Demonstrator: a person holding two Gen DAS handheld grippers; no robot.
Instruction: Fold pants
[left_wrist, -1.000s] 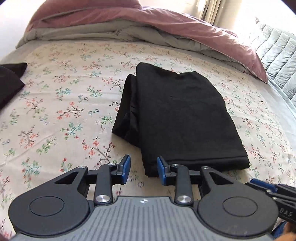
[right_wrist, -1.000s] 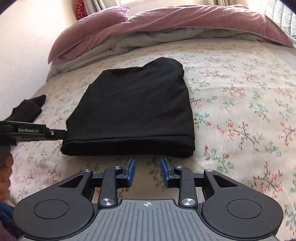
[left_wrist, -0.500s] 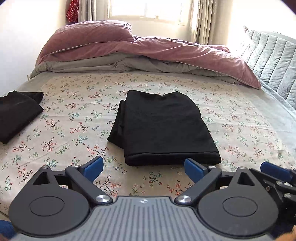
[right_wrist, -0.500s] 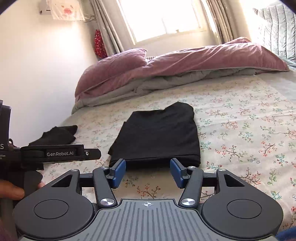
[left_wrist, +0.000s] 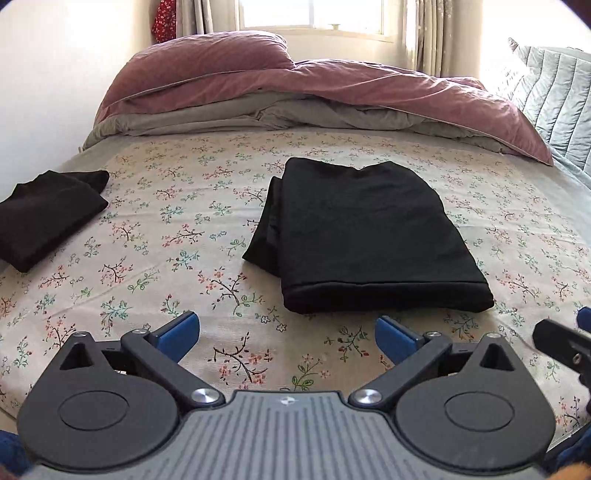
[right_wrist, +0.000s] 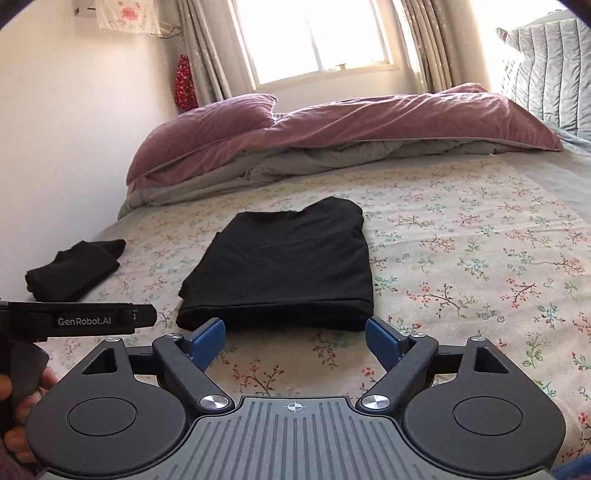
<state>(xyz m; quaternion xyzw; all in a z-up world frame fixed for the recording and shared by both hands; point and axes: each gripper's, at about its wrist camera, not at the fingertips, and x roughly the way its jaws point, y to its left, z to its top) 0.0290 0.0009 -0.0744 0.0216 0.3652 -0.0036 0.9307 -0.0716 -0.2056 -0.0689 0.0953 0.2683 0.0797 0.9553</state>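
**Release stage: both grippers clear of the folded pants**

The left gripper (left_wrist: 287, 332) had its jaws spread wide and was opening the last small amount; nothing lay between the blue pads (left_wrist: 179, 334), only bare floral bedsheet (left_wrist: 155, 229). The right gripper (right_wrist: 294, 338) was also opening, and its jaws likewise held nothing, with bedsheet showing in the gap.

Just ahead of both sets of jaws lay the black pants (left_wrist: 365, 236), folded into a compact rectangle and resting flat on the sheet. In the left wrist view the near folded edge sat ahead of the jaws and slightly to their right, clearly apart from the pads. In the right wrist view the same edge ran across the gap just beyond the pad tips; contact could not be ruled out from that angle, but no pad pressed on the cloth. Layered edges were visible along the left side of the stack.

Farther out, to the left of the jaws, a second dark folded garment (left_wrist: 44, 218) lay well apart from the pants. Beyond the pants, a pink-and-grey duvet (left_wrist: 332, 96) was bunched at the far end of the bed.

Judgement: the folding appeared complete, and the step in hand was release. Any next move would call only for keeping the pads off the cloth so the stack was not dragged, or for squaring the slightly offset left-side layers.
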